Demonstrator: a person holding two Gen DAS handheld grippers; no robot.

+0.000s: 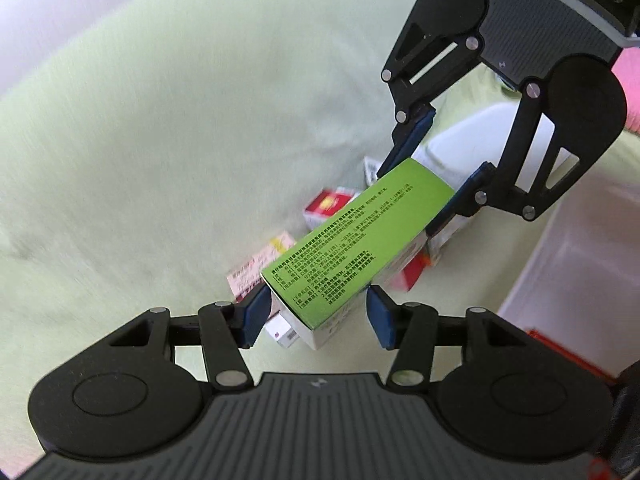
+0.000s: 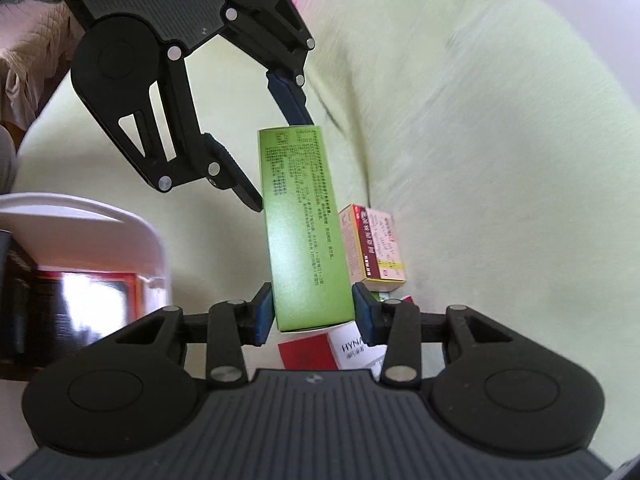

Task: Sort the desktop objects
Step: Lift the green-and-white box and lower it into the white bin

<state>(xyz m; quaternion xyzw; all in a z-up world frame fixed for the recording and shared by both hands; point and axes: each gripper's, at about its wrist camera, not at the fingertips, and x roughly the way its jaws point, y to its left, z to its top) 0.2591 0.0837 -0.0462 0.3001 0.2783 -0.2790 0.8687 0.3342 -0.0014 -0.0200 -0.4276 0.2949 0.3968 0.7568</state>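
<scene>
While both grippers hold the green box [image 1: 352, 240] | right gripper [image 2: 313, 312] pinches near end, left gripper [image 1: 316, 312] pinches far end | step: hand-over | next: one lets go

Illumination is bright, soft and diffuse in both views; the pale green cloth [image 1: 168, 128] carries only faint shadows, and the source direction cannot be determined. The fisheye lenses bend the cloth edges and darken the frame corners, while motion blur smears the cloth weave and the small boxes lying on it. The white bin [image 2: 132, 232] wall is overexposed, and its red-edged contents show what appears to be a glare patch.
</scene>
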